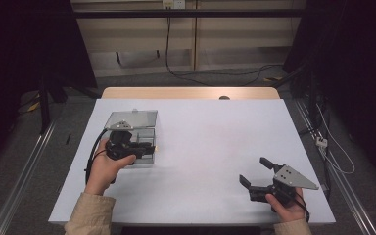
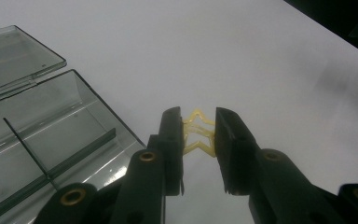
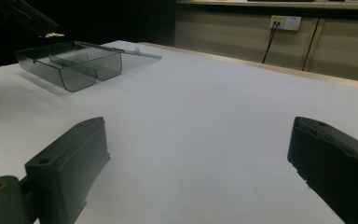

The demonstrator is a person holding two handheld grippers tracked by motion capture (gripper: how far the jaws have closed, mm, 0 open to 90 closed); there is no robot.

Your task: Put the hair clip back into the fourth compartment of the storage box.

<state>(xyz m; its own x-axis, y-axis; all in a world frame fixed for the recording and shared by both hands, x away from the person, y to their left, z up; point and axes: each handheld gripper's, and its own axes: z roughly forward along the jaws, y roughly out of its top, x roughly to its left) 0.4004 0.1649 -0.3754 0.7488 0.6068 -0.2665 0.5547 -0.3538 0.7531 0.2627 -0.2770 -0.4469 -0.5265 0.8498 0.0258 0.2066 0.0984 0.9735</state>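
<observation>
One small yellow star-shaped piece [image 2: 198, 134] is clamped between the jaws of the left tongs [image 2: 199, 140], which are closed tight on it just beside the right-hand wall of the one clear plastic box [image 2: 51, 135], at about nine o'clock on the white worktop [image 1: 210, 142]. The box is seen with its lid [image 1: 136, 117] laid open behind it and two inner dividers. The right tongs [image 1: 255, 172] are held wide apart with nothing between them, at about four o'clock on the worktop, well apart from the box.
</observation>
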